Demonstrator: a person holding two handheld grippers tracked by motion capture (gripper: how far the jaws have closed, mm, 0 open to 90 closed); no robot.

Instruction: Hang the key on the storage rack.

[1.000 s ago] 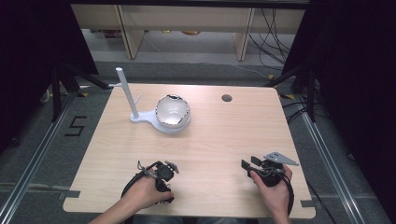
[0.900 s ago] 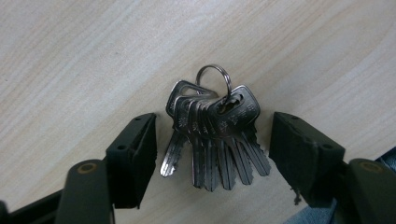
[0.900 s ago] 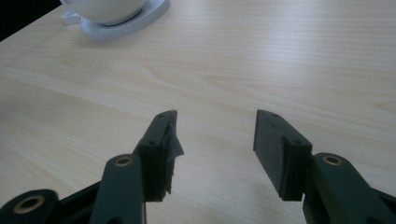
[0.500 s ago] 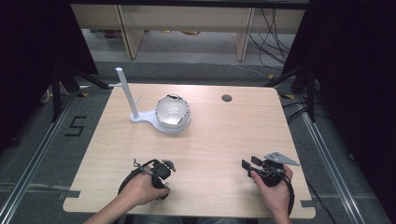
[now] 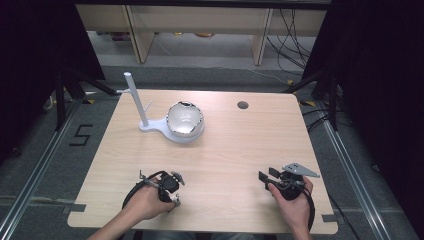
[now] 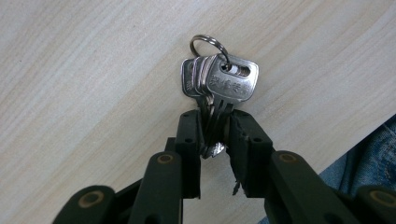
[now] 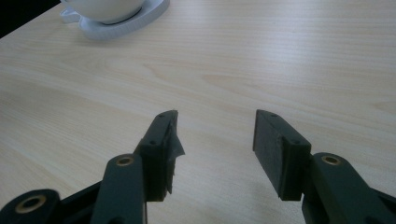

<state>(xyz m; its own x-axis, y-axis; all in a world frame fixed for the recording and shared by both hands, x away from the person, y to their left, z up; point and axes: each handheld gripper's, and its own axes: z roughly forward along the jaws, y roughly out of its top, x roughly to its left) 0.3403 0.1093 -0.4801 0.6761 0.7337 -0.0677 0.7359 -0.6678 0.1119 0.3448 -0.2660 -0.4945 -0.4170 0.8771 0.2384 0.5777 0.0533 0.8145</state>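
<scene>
1. The left gripper [image 6: 215, 140] is pinching a bunch of keys [image 6: 219, 88] by the blades, its two black jaws pressed in on them from either side.
2. The flat silver heads of the keys are sticking out beyond the jaw tips, fanned one over another, and a split ring [image 6: 208, 46] is passing through the hole in the top one.
3. In the left gripper view the keys are hanging over the pale wooden surface [image 6: 84, 70], near its edge; whether they are touching it I cannot tell. A patch of blue denim is showing past that edge at the lower right.
4. In the high view the left gripper [image 5: 170, 187] is sitting in the person's left hand [image 5: 147, 202] near the front edge of the surface [image 5: 235, 145], left of centre.
5. The right gripper [image 7: 215, 135] is spreading its jaws wide apart over bare wood, with nothing between them.
6. In the high view the right gripper [image 5: 267, 176] is resting in the right hand [image 5: 292, 200] near the front right of the surface, well apart from the left one, and a grey three-cornered plate is sitting on top of it.
7. A white stand [image 5: 150, 125] with an upright post and a shiny round bowl [image 5: 184, 121] is standing toward the far left of the surface, well away from both grippers.
8. A small dark round hole [image 5: 243, 105] is lying near the far edge, right of the bowl.
</scene>
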